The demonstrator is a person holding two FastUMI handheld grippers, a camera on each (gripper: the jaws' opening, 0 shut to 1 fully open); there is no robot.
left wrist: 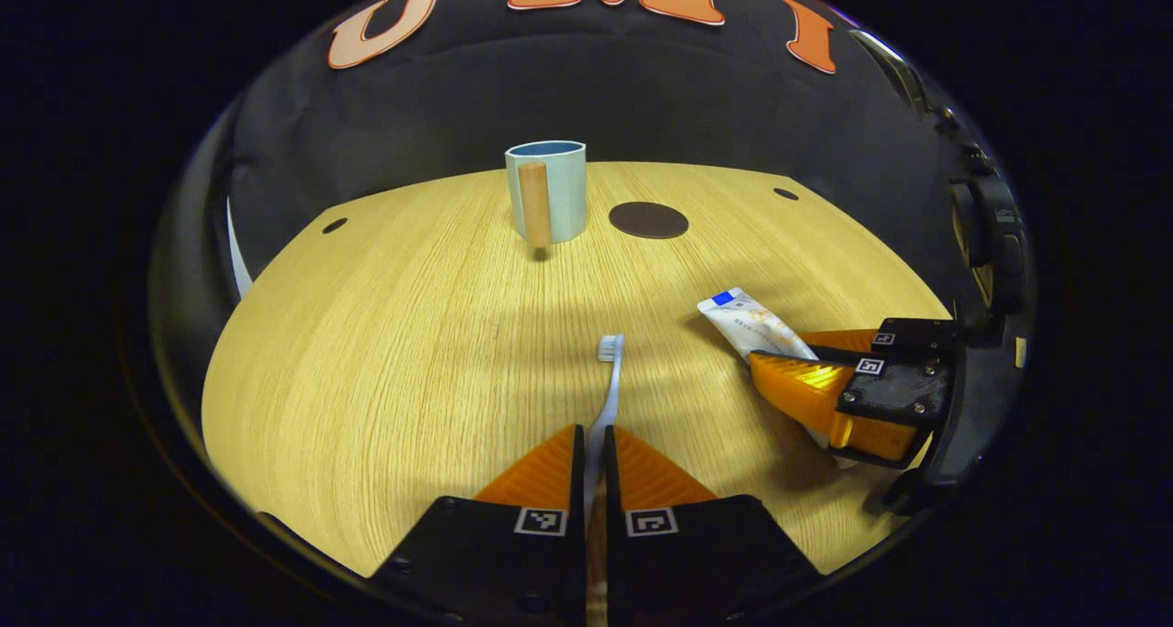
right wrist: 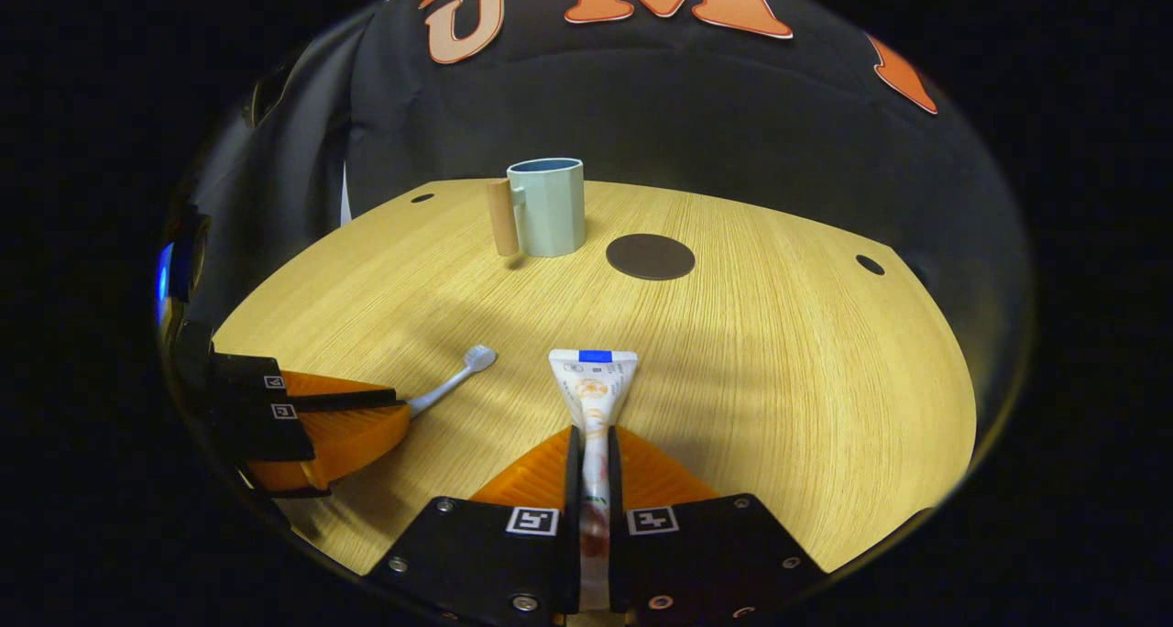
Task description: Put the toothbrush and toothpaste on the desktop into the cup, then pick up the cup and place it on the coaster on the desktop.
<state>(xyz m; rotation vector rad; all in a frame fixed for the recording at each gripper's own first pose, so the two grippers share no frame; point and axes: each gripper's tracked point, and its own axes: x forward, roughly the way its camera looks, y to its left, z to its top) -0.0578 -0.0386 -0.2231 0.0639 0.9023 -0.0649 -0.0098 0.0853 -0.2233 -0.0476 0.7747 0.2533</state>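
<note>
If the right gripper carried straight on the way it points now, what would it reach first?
Probably the coaster, slightly right of its line. The right gripper, shut on the toothpaste, points up the bare desktop; the cup sits left. Depth is unclear.

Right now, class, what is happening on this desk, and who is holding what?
A person works two hand-held grippers. The left gripper is shut on the toothbrush, and the right gripper is shut on the toothpaste. Both things are low over the wooden desk. Farther back, the cup stands upright with nothing showing above its rim, beside the dark round coaster. Nothing has gone into the cup yet.
</note>
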